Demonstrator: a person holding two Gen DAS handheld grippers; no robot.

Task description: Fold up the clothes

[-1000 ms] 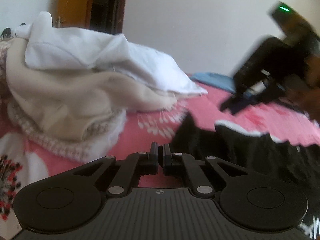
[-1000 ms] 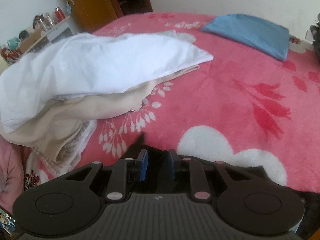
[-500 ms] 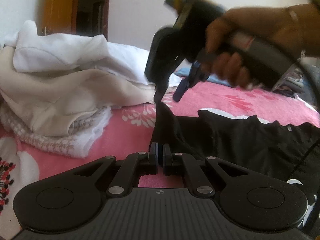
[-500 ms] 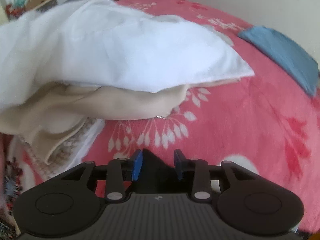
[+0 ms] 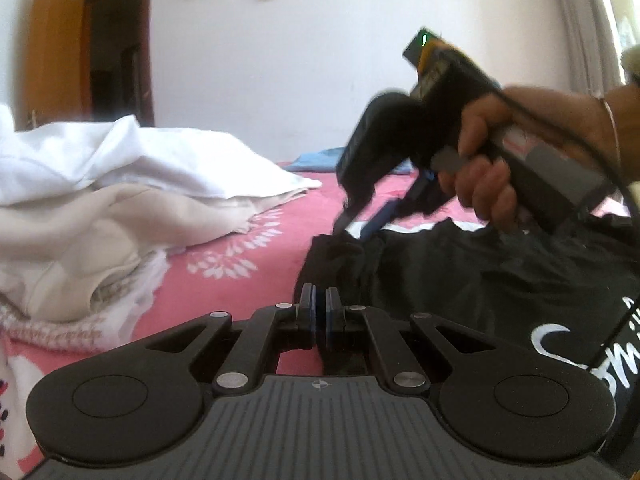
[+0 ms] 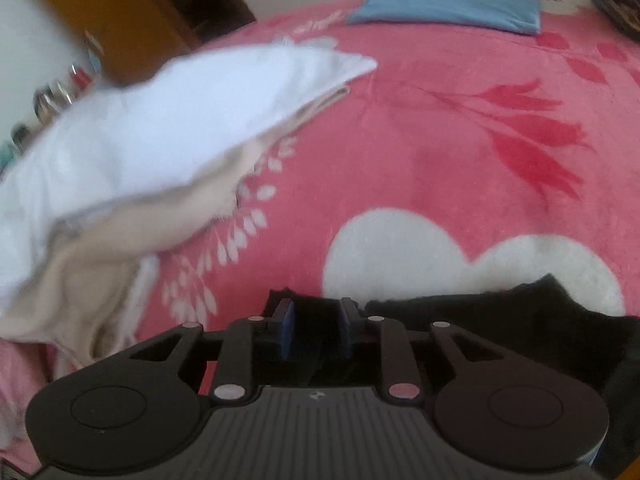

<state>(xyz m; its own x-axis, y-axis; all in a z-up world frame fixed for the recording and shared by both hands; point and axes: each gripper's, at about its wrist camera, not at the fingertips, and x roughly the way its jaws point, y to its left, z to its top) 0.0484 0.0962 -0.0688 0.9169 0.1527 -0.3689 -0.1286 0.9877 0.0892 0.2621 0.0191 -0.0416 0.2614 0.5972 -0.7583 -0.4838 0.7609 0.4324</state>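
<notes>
Left claw [image 5: 319, 312] is pinched tight on an edge of the black garment [image 5: 472, 276], which lies on the pink flowered bed [image 6: 420, 140]. Right claw [image 6: 316, 330], gripped by a hand [image 5: 520, 148], has its jaws partly apart and closing, with black cloth between them. White and beige clothes [image 5: 120, 184] are heaped beside the garment.

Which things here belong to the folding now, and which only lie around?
In use:
- black garment
- left gripper, shut on its edge
- right gripper, closing over it

Lying about:
- white cloth
- beige clothes
- blue cloth
</notes>
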